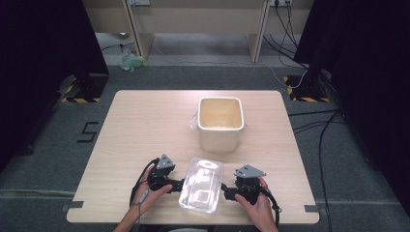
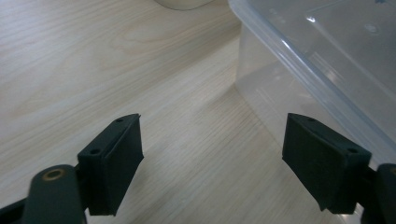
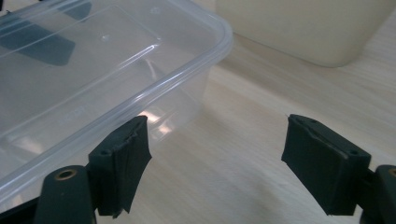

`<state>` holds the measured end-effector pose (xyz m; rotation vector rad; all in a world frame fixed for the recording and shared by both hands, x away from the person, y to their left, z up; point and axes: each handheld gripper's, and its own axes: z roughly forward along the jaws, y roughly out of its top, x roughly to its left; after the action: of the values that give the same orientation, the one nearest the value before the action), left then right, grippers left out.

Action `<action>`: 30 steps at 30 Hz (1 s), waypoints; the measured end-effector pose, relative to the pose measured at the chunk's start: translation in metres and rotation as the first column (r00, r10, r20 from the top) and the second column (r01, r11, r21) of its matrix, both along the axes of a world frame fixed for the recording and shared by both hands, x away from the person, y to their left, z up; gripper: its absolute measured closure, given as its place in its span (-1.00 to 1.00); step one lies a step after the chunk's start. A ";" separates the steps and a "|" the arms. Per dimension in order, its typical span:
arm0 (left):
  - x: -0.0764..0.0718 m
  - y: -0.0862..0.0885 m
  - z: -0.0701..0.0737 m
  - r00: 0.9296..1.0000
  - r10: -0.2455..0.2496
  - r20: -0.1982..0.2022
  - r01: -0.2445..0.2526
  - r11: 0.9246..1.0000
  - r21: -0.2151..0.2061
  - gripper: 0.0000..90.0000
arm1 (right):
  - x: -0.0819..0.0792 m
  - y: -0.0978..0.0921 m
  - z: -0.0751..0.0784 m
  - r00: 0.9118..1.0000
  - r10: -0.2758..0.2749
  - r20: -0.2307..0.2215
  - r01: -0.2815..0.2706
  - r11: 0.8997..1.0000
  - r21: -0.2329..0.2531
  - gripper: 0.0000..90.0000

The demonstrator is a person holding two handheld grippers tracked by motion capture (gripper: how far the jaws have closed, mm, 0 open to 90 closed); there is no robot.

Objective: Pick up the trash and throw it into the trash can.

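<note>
Table (image 1: 145,125): pale wood-grain laminate, flat and smooth. I judge it low in friction, so anything light that I nudge will slide rather than stay put.

Tub (image 1: 221,123): cream, square, thick-walled plastic, open top, standing upright past the middle of the table, well apart from my tongs. Risk: low; it looks heavy enough to hold its place.

Clear box (image 1: 202,185): transparent thin-walled plastic, rectangular with rounded corners and a raised rim, lid seated on top. It sits at the near edge of the table, between my two tongs. Risk: the walls look flexible; squeezed from one side alone, it may skid or twist away. Squeezed hard, I expect the wall to bow or the lid to pop.

Left gripper (image 2: 212,158): jaws spread wide, nothing between them. The box wall stands just beside my right-hand pad (image 2: 322,161); I cannot tell whether they touch. Risk: closing here catches only air or clips the rim.

Right gripper (image 3: 219,161): jaws spread wide, holding nothing. One pad (image 3: 122,161) lies under the box rim, at or very near the wall. Risk: lifting would lever the rim and tip the box.

Pads: black, matt, rubbery blocks on screwed mounts. Good grip on wood, less sure on glossy plastic.
</note>
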<state>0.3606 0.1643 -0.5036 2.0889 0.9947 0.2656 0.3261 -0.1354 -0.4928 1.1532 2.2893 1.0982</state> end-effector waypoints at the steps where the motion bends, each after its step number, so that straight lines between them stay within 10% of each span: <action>1: 0.002 -0.002 0.000 1.000 0.001 -0.004 -0.001 1.000 -0.001 -0.53 | 0.001 -0.001 0.001 1.000 -0.004 -0.002 0.004 1.000 -0.005 -0.48; 19: 0.007 -0.012 -0.008 0.999 -0.011 -0.048 0.010 1.000 -0.015 -0.59 | 0.013 -0.045 -0.001 0.993 -0.111 -0.044 0.113 0.992 0.054 -0.54; 30: -0.002 -0.026 0.000 0.998 -0.049 -0.028 0.049 0.999 -0.003 -0.41 | 0.001 -0.031 0.004 0.996 -0.022 -0.087 0.033 0.991 0.126 -0.37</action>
<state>0.3591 0.1380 -0.5031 2.1176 0.9583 0.2101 0.3270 -0.1660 -0.4889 1.3004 2.2876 1.2226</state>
